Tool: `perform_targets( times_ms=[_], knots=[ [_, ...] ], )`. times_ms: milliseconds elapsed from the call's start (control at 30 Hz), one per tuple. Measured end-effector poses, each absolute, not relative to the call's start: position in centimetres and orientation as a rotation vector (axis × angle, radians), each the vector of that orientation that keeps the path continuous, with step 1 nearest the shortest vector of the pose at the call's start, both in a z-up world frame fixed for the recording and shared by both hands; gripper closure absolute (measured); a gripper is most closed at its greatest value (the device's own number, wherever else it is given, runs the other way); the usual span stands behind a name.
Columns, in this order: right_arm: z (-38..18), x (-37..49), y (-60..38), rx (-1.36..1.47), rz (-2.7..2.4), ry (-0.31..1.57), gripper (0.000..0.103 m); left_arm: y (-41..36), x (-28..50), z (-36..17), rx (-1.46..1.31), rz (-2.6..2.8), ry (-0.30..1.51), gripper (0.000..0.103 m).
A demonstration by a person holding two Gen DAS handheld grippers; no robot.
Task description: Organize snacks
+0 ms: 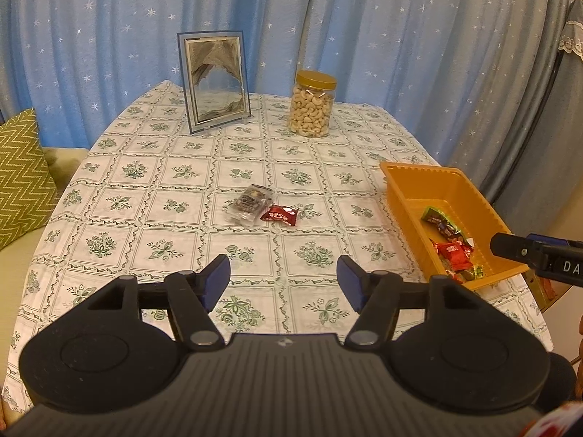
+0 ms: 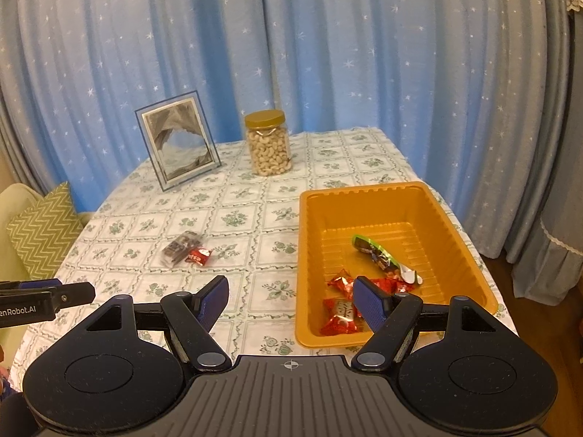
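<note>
An orange tray (image 2: 459,218) (image 1: 408,196) sits at the table's right side and holds several wrapped snacks: red packets (image 2: 340,315) (image 1: 453,253) and a green-brown one (image 2: 371,249) (image 1: 435,216). Two snacks lie on the cloth in the middle: a clear packet with dark contents (image 1: 251,204) (image 2: 180,247) and a small red candy (image 1: 280,215) (image 2: 199,256) touching it. My left gripper (image 1: 284,276) hovers open over the near cloth, short of those two, with nothing between its fingers. My right gripper (image 2: 291,296) is open over the tray's near left corner, empty.
A jar of cashews (image 1: 312,103) (image 2: 269,144) with a gold lid and a standing picture frame (image 1: 215,82) (image 2: 178,138) are at the table's far side. Blue star curtains hang behind. A green zigzag cushion (image 1: 22,174) lies left of the table.
</note>
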State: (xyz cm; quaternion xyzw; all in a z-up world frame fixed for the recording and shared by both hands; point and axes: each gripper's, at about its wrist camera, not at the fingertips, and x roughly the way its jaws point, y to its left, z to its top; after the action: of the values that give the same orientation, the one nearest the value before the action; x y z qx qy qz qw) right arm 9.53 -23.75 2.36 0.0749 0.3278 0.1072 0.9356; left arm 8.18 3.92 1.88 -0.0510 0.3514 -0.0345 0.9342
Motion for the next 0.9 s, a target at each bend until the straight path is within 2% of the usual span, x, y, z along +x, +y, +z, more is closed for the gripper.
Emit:
perform_targets(
  times_ms=[900],
  knots=[
    [-2.3, 16.0, -16.6, 0.005, 0.36, 0.7, 0.028, 8.1, 14.8, -2.2, -0.044, -0.049, 0.768, 0.039]
  ],
)
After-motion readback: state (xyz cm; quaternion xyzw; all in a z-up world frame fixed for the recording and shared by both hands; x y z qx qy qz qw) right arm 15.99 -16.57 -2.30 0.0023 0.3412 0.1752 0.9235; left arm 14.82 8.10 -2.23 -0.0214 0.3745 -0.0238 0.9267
